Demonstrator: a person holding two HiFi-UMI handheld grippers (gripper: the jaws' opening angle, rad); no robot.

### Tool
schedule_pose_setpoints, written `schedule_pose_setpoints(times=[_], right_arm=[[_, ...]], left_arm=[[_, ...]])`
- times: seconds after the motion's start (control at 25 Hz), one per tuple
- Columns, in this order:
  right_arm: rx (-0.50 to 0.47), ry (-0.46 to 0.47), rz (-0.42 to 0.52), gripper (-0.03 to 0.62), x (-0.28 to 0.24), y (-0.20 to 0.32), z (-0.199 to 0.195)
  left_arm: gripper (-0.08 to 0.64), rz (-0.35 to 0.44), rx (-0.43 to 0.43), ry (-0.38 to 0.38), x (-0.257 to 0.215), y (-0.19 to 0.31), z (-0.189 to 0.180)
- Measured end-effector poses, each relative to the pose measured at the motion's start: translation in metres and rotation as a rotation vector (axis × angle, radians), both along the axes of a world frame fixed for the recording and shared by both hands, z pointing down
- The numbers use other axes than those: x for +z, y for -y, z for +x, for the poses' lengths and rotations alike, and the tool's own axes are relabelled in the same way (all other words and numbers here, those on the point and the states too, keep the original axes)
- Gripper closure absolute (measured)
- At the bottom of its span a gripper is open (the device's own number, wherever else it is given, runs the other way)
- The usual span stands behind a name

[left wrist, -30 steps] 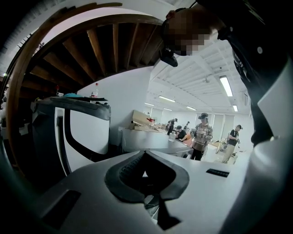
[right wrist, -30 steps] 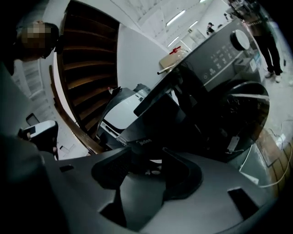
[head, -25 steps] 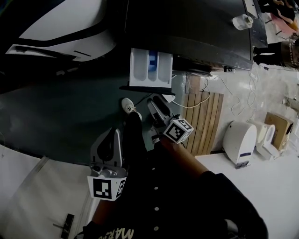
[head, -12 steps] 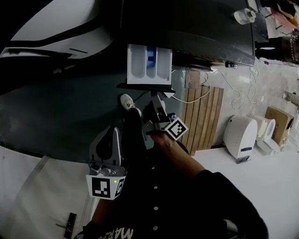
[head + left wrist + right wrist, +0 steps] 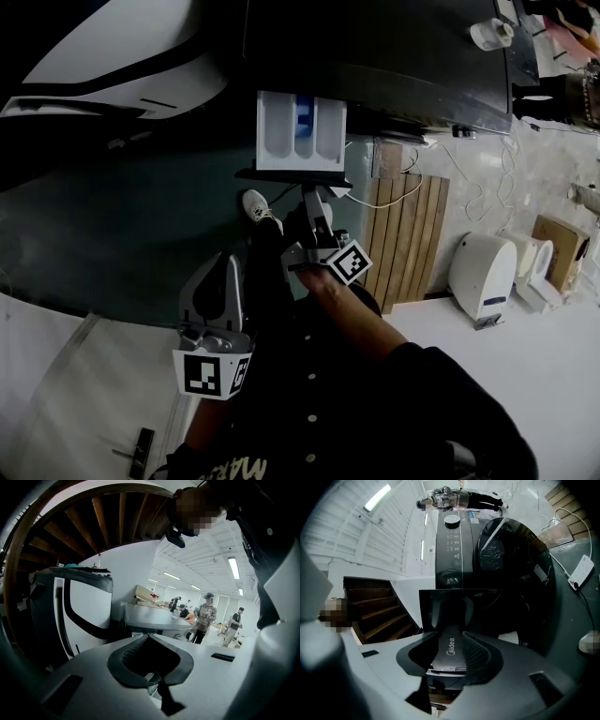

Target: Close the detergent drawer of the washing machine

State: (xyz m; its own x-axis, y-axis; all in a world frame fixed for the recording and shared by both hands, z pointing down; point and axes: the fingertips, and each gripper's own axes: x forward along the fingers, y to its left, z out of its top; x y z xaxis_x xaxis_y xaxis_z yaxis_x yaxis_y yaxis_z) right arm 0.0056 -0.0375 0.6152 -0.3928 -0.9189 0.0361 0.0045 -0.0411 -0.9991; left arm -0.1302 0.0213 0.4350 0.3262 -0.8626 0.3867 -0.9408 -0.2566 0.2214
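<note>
The white detergent drawer (image 5: 300, 131) stands pulled out of the dark washing machine (image 5: 375, 66), its dark front panel (image 5: 292, 175) facing me. My right gripper (image 5: 312, 193) reaches up to that panel from just below. In the right gripper view the grey front piece of the drawer (image 5: 449, 649) lies between the jaws of the right gripper (image 5: 450, 637); they are closing, with gaps still beside it. My left gripper (image 5: 225, 266) hangs lower left, away from the machine. In the left gripper view the left gripper (image 5: 146, 637) has its tips together and is empty.
A wooden slat board (image 5: 409, 244) and a white cable (image 5: 394, 202) lie right of the drawer. A white bin-like unit (image 5: 480, 281) stands further right. A white shoe (image 5: 259, 208) sits under the drawer. Another white-panelled machine (image 5: 122, 56) stands at the left. People (image 5: 206, 620) stand far off.
My right gripper has rolled, and its tips have come up closer to the drawer's front panel. The left gripper has stayed where it was.
</note>
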Motion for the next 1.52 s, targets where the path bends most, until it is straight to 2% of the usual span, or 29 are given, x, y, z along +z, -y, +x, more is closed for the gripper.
schedule_pose_setpoints(times=[0.92, 1.2, 1.52], right_arm=[[-0.002, -0.051, 0.012, 0.44, -0.002, 0.055, -0.002], [-0.019, -0.102, 0.014, 0.443, -0.001, 0.072, -0.003], [-0.011, -0.116, 0.008, 0.445, 0.001, 0.091, -0.005]], left_arm=[[0.555, -0.007, -0.009, -0.008, -0.002, 0.01, -0.005], [0.555, -0.007, -0.027, 0.002, -0.002, 0.013, -0.013], [0.555, -0.013, -0.044, 0.001, 0.0, 0.017, -0.019]])
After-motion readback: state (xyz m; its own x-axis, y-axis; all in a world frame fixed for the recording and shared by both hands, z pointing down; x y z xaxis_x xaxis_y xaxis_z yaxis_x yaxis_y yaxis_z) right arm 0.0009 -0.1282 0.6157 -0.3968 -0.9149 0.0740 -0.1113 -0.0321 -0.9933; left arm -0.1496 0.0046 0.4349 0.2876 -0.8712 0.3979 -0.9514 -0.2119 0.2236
